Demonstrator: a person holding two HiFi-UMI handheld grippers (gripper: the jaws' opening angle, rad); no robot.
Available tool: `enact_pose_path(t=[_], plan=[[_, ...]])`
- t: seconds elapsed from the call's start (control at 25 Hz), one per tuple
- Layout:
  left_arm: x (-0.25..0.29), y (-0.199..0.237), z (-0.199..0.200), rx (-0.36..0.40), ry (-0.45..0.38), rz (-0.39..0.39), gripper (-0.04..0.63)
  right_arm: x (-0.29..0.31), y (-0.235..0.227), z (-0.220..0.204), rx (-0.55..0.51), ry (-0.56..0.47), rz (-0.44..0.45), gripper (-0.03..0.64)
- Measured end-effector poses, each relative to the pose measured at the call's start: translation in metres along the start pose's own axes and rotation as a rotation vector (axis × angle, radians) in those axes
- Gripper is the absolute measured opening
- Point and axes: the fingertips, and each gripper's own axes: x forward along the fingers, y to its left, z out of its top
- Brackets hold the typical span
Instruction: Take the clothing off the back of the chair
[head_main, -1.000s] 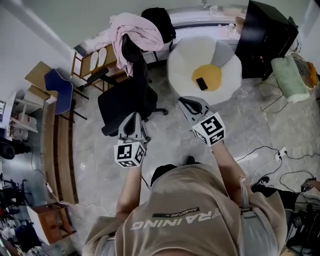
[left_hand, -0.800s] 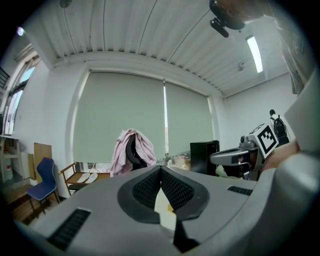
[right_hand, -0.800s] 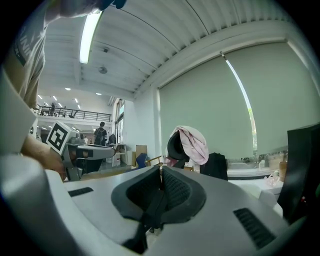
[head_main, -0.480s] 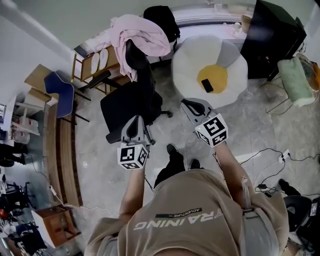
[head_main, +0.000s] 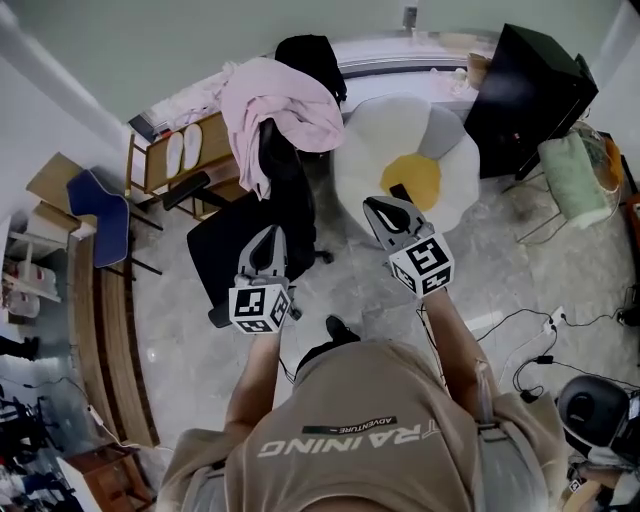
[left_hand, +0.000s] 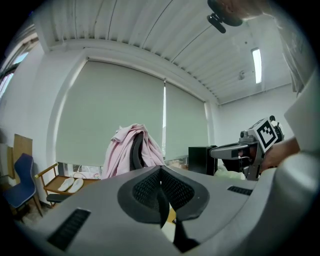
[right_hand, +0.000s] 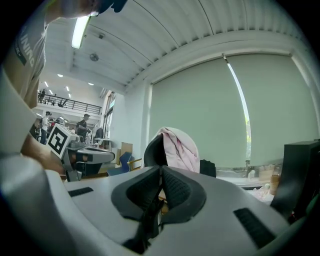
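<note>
A pink garment (head_main: 277, 108) hangs over the backrest of a black office chair (head_main: 240, 240). The left gripper view shows the pink garment (left_hand: 122, 150) draped on the chair back (left_hand: 136, 152), straight ahead and some way off. In the right gripper view the garment (right_hand: 179, 146) covers the chair back (right_hand: 152, 152). My left gripper (head_main: 266, 238) is shut and empty, held level over the chair's seat. My right gripper (head_main: 380, 207) is shut and empty too, to the right of the chair. Neither touches the garment.
A white and yellow egg-shaped cushion (head_main: 420, 140) lies right of the chair. A black cabinet (head_main: 525, 95) stands at the back right. A wooden chair with white slippers (head_main: 180, 150) and a blue chair (head_main: 95, 205) stand at the left. Cables (head_main: 520, 330) trail over the floor.
The person has stepped forward, so both grippers are nearer the chair and the left one is now over its seat. Both stay shut.
</note>
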Motion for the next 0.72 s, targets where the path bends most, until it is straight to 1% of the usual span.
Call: enact_pose_path(t=[0.12,0.28,0.36,0.52,0.72], plan=[[0.011,0.020,-0.001,0.002,-0.004,-0.013,0.014,0.018,-0.001,0.001,-0.001,0.001,-0.017,0.038],[0.024,0.036,-0.002,0.005,-0.006,-0.040,0.014,0.038,-0.004,-0.002,0.009,0.002,-0.042,0.038],[0.029,0.045,-0.004,0.000,0.000,-0.042,0.014,0.048,-0.005,-0.003,0.016,0.003,-0.044,0.038],[0.032,0.060,-0.006,-0.008,0.008,-0.022,0.014,0.065,-0.008,-0.009,0.021,0.022,-0.029,0.038],[0.054,0.074,-0.006,-0.011,0.009,0.025,0.013,0.087,-0.027,-0.011,0.017,0.026,0.003,0.038]])
